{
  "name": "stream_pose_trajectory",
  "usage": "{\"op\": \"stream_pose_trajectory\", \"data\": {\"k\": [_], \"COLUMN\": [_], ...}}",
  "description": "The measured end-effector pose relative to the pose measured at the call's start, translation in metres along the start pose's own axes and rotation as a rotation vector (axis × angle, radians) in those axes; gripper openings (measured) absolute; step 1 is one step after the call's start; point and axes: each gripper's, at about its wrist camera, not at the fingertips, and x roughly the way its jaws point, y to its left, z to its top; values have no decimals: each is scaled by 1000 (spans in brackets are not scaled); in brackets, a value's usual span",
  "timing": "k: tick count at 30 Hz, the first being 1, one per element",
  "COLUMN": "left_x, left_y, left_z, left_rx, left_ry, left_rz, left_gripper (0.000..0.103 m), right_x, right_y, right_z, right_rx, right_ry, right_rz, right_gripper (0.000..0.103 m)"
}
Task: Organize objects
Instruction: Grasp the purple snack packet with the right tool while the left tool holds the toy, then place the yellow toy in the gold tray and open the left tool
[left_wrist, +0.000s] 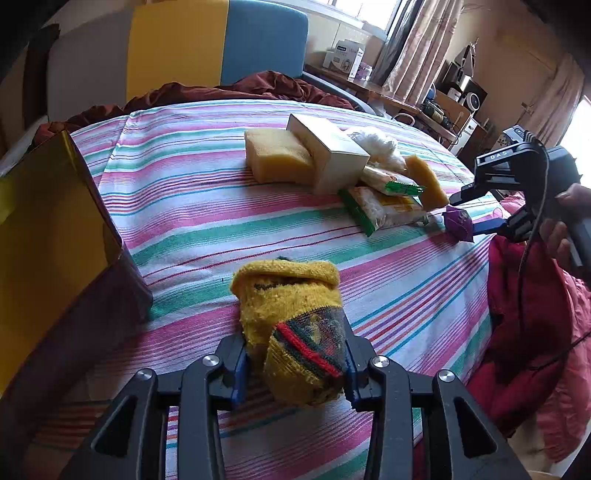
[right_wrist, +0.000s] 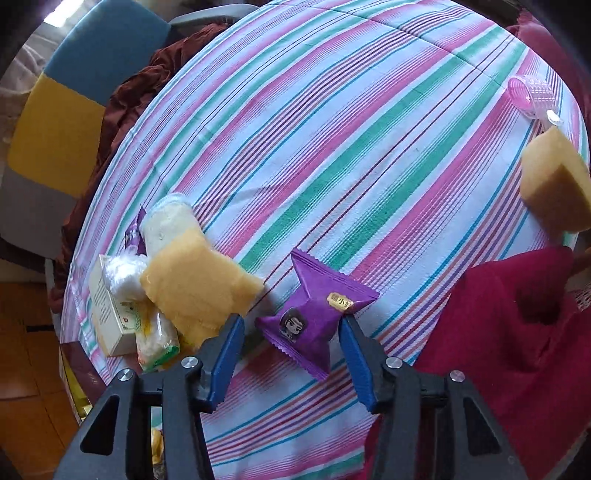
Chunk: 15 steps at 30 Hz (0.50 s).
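- Objects for sorting lie on a striped cloth (left_wrist: 207, 206): a rolled yellow knit cloth (left_wrist: 291, 306) sits at 6 o'clock in the left wrist view, clamped between the jaws of the left gripper (left_wrist: 295, 365), which is closed on its striped end.
- A purple snack packet (right_wrist: 314, 317) rests on the cloth at 6 o'clock in the right wrist view, between the blue pads of the right gripper (right_wrist: 291, 347); the pads stand at the packet's sides, one near its corner, and firm pressing cannot be confirmed.
- An open yellow-lined box (left_wrist: 55, 236) stands at 9 o'clock in the left view, just beside the knit cloth and seemingly the likely destination; what it contains cannot be seen.
- A cluster at 1 o'clock in the left view remains unsorted: a large sponge (left_wrist: 277, 155), a white carton (left_wrist: 328, 147), a white bag (left_wrist: 376, 144), green-edged packets (left_wrist: 384, 206) and a smaller sponge (left_wrist: 424, 181).
- In the right view another sponge (right_wrist: 554, 181) and a pink roll (right_wrist: 528, 96) sit at 2 o'clock, well apart from the pile.
- Judged from this, the work looks early: two items are being handled, most still lie loose.
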Motion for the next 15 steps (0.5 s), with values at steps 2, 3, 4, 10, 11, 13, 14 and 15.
{"op": "stream_pose_trajectory", "data": {"k": [2, 3, 4, 10, 11, 13, 14, 15], "left_x": [-1, 0, 0, 1, 1, 0, 1, 1], "left_y": [1, 2, 3, 1, 1, 2, 2, 2], "left_z": [-1, 0, -1, -3, -3, -4, -3, -3], "left_rx": [1, 1, 0, 12, 15, 11, 7, 3], "left_ry": [-3, -4, -6, -17, -19, -18, -16, -15], "left_rz": [-3, -6, -9, -2, -2, -4, -6, -8], "left_gripper": [41, 41, 42, 43, 43, 43, 43, 43], "right_x": [3, 6, 8, 13, 13, 14, 15, 16], "right_y": [-2, -4, -6, 13, 17, 24, 26, 27], "right_z": [2, 3, 5, -3, -5, -8, -10, -11], "right_rx": [5, 17, 29, -98, -121, -162, -176, -184], "right_ry": [-22, -26, -19, -24, -30, -38, -39, -39], "right_rz": [-20, -26, -19, -135, -155, -189, -195, -203], "right_gripper": [54, 53, 50, 33, 32, 32, 32, 32]}}
